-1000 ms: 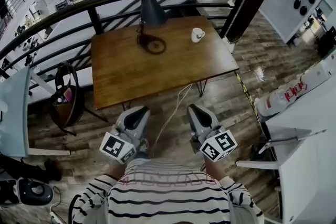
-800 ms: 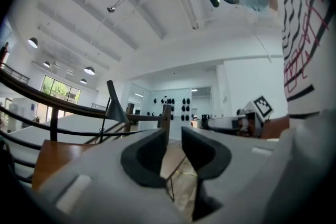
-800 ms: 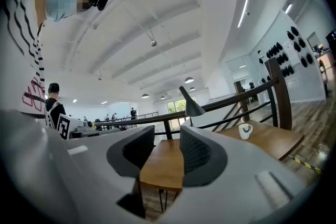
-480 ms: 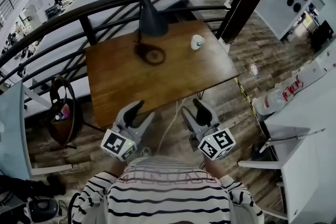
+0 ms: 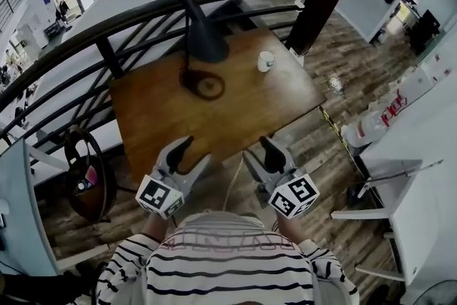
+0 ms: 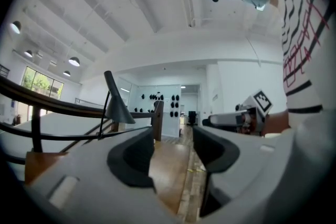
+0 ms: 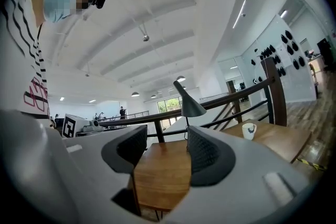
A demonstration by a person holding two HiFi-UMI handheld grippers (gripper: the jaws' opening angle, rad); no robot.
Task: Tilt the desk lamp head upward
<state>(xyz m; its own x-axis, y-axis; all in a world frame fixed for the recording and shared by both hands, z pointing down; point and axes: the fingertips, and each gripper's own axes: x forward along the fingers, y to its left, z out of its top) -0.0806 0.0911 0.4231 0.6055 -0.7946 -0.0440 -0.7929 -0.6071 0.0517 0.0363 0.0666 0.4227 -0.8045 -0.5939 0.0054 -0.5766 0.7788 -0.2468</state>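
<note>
Barely started: left tongs and right tongs, jaws just opened, empty, lower centre at the bench edge. Desk lamp upper centre, head untouched, not yet tilted.

The desk lamp is black, with a slim cone head whose wide mouth faces down over its round flat base. It stands upright on a thin stem, toward the far edge of the wooden worktop.
</note>
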